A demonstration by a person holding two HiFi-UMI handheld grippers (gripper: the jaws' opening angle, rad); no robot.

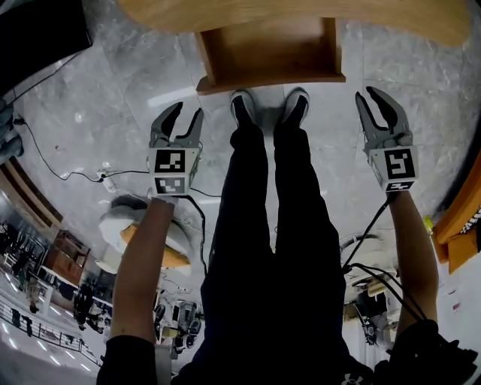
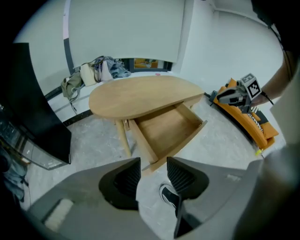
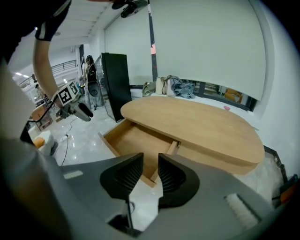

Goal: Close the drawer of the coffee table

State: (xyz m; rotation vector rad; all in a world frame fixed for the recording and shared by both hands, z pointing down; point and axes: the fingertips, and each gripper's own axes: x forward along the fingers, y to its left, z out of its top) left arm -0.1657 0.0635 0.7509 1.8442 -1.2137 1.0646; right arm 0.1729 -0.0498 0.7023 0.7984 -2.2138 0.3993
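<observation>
Currently the left gripper (image 1: 188, 111) and right gripper (image 1: 369, 95) are hovering spread and empty; shoving one corner could be jamming the drawer (image 1: 270, 80) at twelve o'clock

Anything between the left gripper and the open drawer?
Nothing: in the head view only bare floor separates the left gripper, jaws apart, from the drawer. Shoes stand to its right.

A light wooden coffee table (image 1: 301, 13) with a smooth oval top stood on a grey marbled floor (image 1: 113, 90). Its shallow drawer (image 1: 267, 49), of the same wood, was pulled well out from under the top, its bare bottom showing.
</observation>
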